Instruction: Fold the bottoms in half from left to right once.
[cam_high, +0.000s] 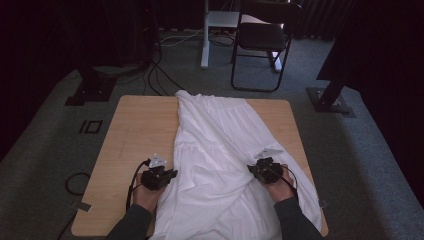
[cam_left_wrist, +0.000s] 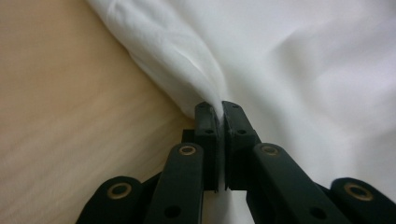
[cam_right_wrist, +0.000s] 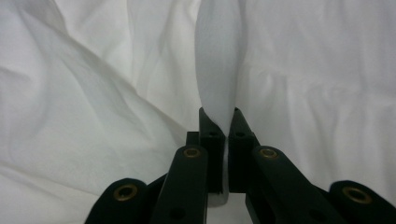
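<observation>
A white garment lies lengthwise down the middle of the wooden table, spreading wider toward the near edge. My left gripper is at its left edge, shut on a pinched fold of the white garment; in the left gripper view the cloth runs in between the closed left gripper. My right gripper is on the right side of the garment, shut on a raised ridge of the white garment, which rises from between the closed right gripper. A hand holds each gripper from the near edge.
Bare wood lies left of the cloth. Beyond the table, on grey carpet, stand a black chair, a white post, cables and dark stand bases. A cable loop lies on the floor at the left.
</observation>
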